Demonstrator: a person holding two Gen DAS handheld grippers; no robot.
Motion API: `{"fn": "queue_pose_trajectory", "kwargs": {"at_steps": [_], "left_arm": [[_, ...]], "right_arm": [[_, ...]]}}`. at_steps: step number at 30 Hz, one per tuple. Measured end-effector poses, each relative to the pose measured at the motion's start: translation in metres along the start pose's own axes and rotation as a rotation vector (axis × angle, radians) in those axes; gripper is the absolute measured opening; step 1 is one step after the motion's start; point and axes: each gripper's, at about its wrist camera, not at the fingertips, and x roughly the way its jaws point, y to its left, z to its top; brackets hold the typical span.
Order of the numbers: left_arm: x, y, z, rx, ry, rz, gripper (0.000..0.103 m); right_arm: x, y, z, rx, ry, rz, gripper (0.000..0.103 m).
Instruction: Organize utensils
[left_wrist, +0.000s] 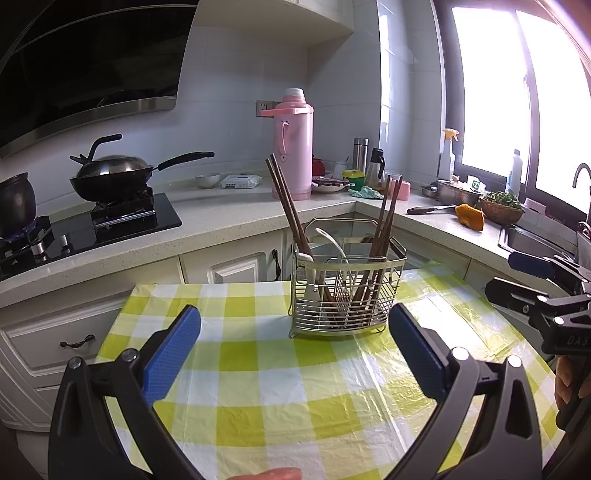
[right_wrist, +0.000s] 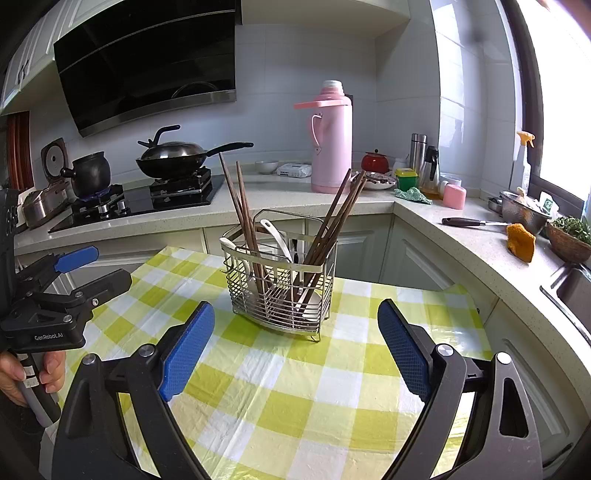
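Wire utensil caddy (left_wrist: 347, 291) stands upright on the green-and-white checked tablecloth (left_wrist: 258, 387), toward the far edge, near the kitchen counter (left_wrist: 221, 218).

Inside the caddy: brown chopsticks (left_wrist: 286, 206) lean out of its left compartment, a second chopstick bundle (left_wrist: 388, 218) leans out of its right one. White spoons (left_wrist: 328, 240) sit between them.

Left gripper (left_wrist: 294, 347): blue pads spread wide, nothing between them, short of the caddy and not touching it.

Right gripper (right_wrist: 295, 341): likewise spread, nothing held, just in front of the caddy, no contact.

Pink thermos (left_wrist: 291, 144) on the counter behind the caddy. Wok (left_wrist: 110, 177) on the stove, left of the caddy.
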Motion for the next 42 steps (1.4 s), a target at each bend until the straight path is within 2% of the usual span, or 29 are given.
{"fn": "queue_pose_trajectory", "kwargs": {"at_steps": [22,33,39,42], "left_arm": [[-0.008,0.002,0.002,-0.013,-0.027,0.035,0.098],[-0.012,-0.003,0.004,0.005,-0.033,0.014,0.098],[-0.009,0.001,0.003,-0.029,-0.022,-0.006,0.098],[-0.009,-0.001,0.003,0.0,-0.033,0.038,0.098]], "right_arm": [[-0.006,0.002,0.002,-0.003,-0.011,0.001,0.084],[-0.007,0.004,0.002,-0.003,-0.013,0.003,0.084],[-0.007,0.005,0.001,0.0,-0.012,0.005,0.084],[-0.008,0.006,-0.002,0.006,-0.01,0.007,0.084]]}}
